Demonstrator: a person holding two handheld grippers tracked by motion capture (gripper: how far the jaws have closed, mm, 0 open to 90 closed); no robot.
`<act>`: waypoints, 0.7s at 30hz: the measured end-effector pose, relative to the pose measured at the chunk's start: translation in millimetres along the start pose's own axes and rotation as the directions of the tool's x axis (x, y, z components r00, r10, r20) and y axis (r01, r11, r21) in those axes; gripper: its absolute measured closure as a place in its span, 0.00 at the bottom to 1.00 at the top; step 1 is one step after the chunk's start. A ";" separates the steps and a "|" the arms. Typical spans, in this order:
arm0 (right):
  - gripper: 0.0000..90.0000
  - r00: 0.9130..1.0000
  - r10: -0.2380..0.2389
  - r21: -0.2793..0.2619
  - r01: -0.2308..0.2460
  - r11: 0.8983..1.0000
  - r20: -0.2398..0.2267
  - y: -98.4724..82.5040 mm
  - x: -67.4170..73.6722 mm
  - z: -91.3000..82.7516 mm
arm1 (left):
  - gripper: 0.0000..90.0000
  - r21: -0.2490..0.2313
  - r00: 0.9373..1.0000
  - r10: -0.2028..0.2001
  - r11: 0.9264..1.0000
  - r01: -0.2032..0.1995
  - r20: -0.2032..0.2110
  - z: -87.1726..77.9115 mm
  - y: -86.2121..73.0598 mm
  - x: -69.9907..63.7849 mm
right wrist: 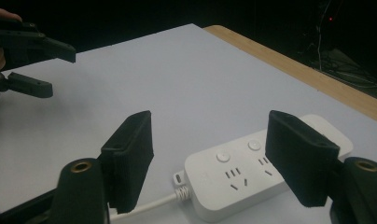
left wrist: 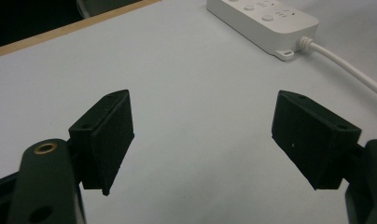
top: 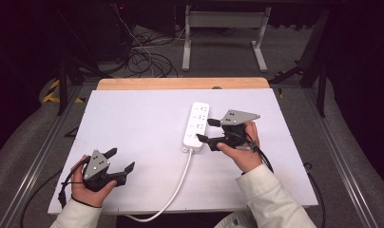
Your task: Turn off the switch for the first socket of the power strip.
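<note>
Jaws of the right tool [top: 205,130] gape just beside the strip [top: 196,126] on the worktop [top: 133,118]; the left tool [top: 120,160], near left, also spread, holds nothing.

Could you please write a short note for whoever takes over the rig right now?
Left gripper: open, holding nothing, low over the near left of the white table.
Right gripper: open, holding nothing, poised at the cable end of the power strip, jaws not touching it as far as I can tell.
Power strip: flat mid-table, its white cable running off the near edge.
Done: nothing visibly gripped or moved.
Left: probably close on the strip and handle it.
</note>
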State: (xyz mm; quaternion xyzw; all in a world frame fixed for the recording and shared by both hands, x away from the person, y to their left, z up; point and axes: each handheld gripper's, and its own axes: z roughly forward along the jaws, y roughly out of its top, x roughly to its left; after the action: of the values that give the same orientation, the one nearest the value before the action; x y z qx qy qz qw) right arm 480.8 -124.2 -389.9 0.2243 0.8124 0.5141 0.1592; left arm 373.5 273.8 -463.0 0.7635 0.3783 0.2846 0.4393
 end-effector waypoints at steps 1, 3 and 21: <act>0.35 1.000 -0.001 0.000 0.001 1.000 0.006 -1.6 -0.5 -2.8 | 0.24 -0.002 1.000 -0.003 1.000 0.003 0.000 0.0 0.0 -0.2; 0.34 1.000 0.003 -0.003 -0.003 1.000 0.014 -5.0 -1.7 -8.6 | 0.24 -0.002 1.000 0.001 1.000 -0.001 0.001 -0.1 0.3 0.1; 0.29 0.997 0.037 -0.010 -0.036 0.999 0.065 -46.1 -2.8 -50.1 | 0.24 -0.002 1.000 0.006 1.000 -0.006 0.015 -1.3 1.2 -1.5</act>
State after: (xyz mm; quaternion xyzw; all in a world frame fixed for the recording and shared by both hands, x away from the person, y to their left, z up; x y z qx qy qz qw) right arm 449.4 -181.1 -410.6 0.2552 0.8003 0.5129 0.1773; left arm 372.1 272.8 -461.5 0.7663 0.3724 0.2808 0.4418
